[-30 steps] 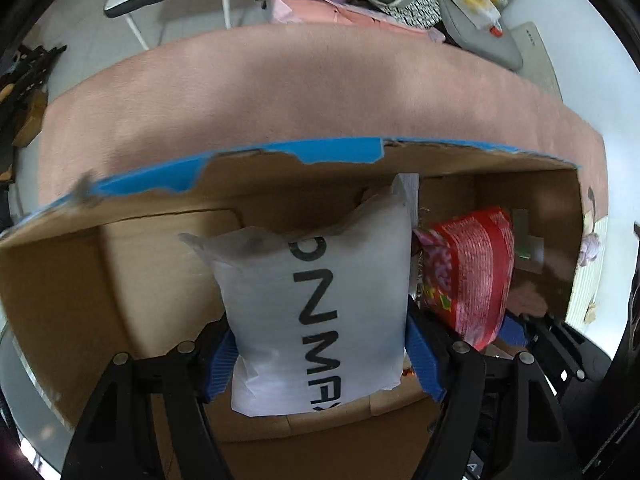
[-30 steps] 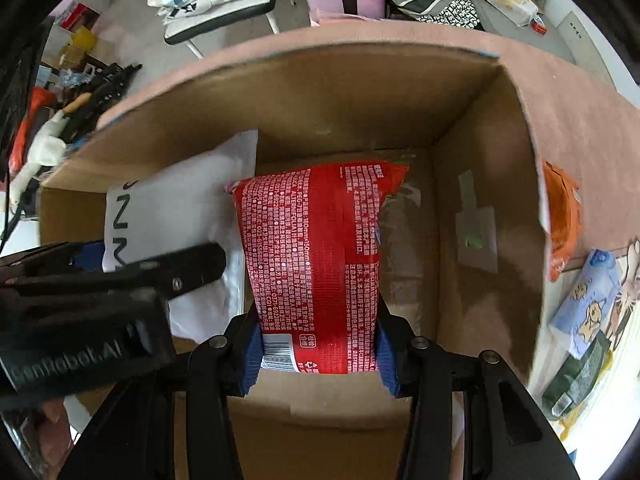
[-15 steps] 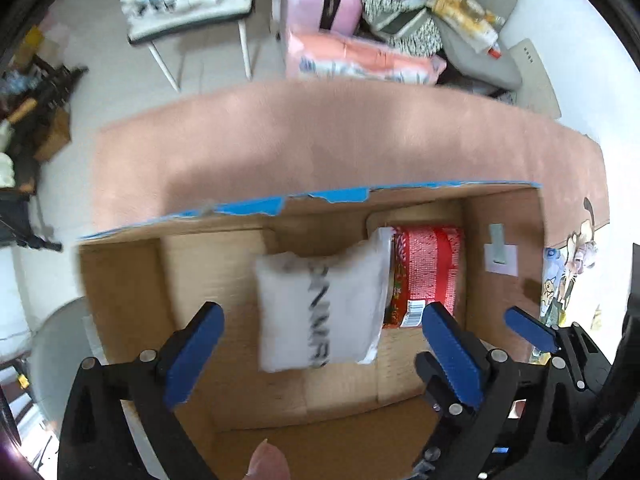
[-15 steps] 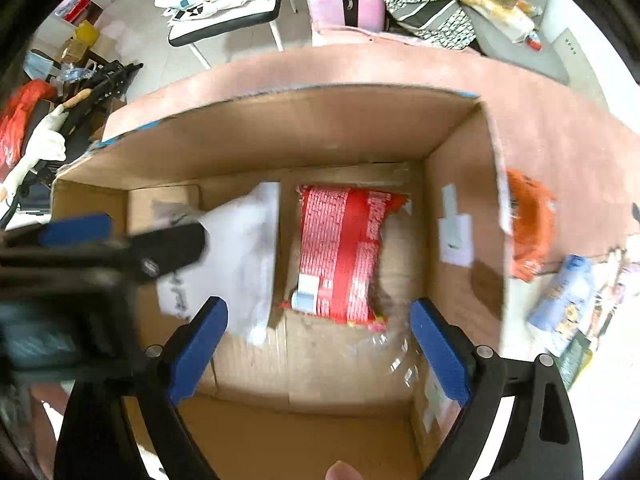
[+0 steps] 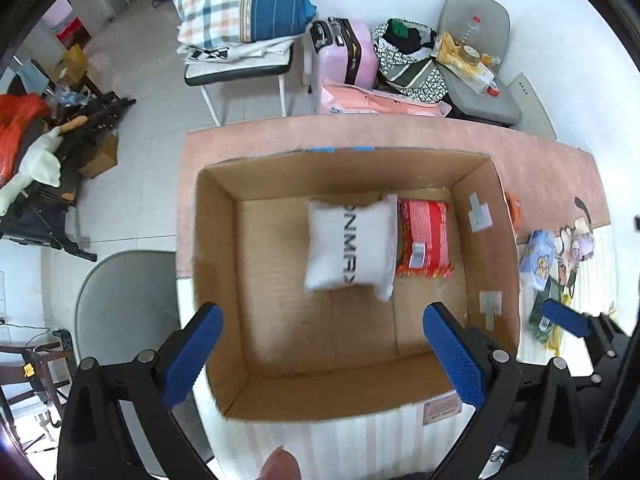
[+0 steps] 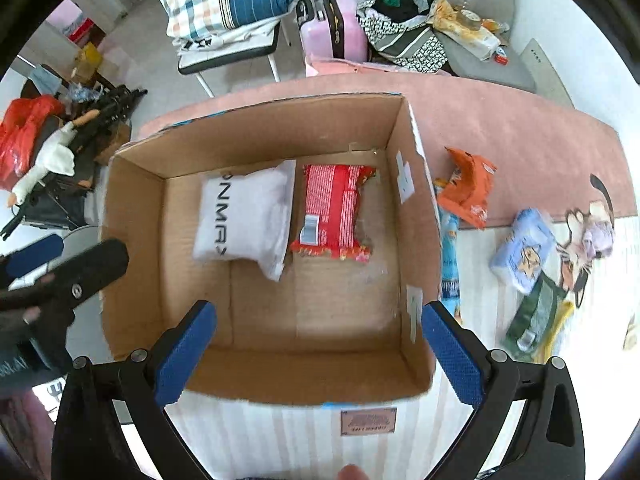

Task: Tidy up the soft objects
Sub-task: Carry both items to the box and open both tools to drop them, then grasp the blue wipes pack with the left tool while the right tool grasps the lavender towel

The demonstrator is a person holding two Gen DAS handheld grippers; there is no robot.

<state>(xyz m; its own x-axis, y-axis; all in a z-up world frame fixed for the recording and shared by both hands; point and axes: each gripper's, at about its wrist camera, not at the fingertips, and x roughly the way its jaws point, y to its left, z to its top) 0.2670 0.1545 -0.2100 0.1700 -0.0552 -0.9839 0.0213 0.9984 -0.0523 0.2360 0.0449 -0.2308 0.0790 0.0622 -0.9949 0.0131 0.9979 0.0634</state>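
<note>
The white bag (image 6: 244,216) and the red pack (image 6: 334,210) lie side by side on the floor of the box (image 6: 416,216), touching each other. So two soft things look put away.

More are left, I think. An orange pack (image 6: 466,190), a blue pack (image 6: 524,248) and a green pack (image 6: 538,314) lie outside on the mat (image 6: 520,148), to the right of the box.

The left gripper (image 5: 320,354) and the right gripper (image 6: 316,350) are both spread wide and hold nothing. Both hang above the near edge of the box.

The words on the white bag are partly cut off. The green pack is blurry. Something thin and blue beside the box wall is hard to make out.
</note>
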